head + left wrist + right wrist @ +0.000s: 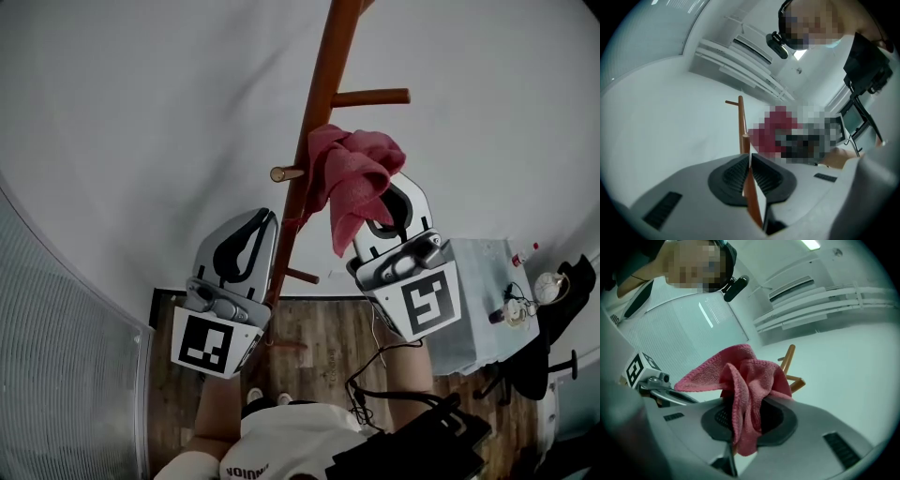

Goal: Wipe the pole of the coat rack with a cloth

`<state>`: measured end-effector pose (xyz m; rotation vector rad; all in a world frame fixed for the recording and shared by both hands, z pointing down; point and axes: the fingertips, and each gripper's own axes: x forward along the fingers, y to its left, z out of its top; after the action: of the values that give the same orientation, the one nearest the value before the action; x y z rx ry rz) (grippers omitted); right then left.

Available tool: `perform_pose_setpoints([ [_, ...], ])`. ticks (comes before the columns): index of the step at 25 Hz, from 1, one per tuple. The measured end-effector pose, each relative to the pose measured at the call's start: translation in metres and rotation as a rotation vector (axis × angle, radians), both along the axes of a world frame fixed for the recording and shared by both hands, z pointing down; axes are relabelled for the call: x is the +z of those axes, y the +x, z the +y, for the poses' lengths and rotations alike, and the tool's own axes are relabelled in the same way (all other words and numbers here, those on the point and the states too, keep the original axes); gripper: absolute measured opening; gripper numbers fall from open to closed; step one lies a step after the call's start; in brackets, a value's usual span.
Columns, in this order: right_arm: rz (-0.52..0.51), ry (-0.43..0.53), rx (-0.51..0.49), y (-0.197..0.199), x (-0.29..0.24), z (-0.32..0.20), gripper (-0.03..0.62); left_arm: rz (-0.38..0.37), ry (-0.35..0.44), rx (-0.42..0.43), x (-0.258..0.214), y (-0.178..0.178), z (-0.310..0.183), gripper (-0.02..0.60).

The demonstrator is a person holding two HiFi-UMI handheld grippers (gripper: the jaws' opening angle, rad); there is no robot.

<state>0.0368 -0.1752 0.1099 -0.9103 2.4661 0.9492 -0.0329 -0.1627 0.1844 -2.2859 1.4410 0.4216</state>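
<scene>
The right claw (398,192) pinches the pink cloth (352,169), which is bunched against the pole (321,89). The left claw (265,225) is pressed together on the pole at the cloth's 7 o'clock. A peg (370,97) juts toward 3 o'clock just above, and a stub (286,173) toward 9. Loose folds could snag there and tug free. Toward 6, the left claw and a lower peg (302,276) crowd the stroke.

The coat rack pole (319,103) is thin brown wood with short pegs (370,97) sticking out from it. The left gripper (265,225) is closed around it low down. The cloth (352,173) is pink and fuzzy — all bunched up, pinched in the right gripper (392,197) — and it sits against the pole beside a peg
</scene>
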Motion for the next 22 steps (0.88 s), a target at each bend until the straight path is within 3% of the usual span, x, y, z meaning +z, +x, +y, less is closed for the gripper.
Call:
perform_pose_setpoints([
  [9,0.052,0.014,0.102,0.002,0.000,-0.002,0.084,-0.030,0.050,0.056,-0.021,0.013,0.001,0.014],
  [22,0.078,0.044,0.208,-0.031,-0.009,-0.042,0.084,-0.035,0.042,0.160,-0.014,-0.007,-0.035,0.014],
])
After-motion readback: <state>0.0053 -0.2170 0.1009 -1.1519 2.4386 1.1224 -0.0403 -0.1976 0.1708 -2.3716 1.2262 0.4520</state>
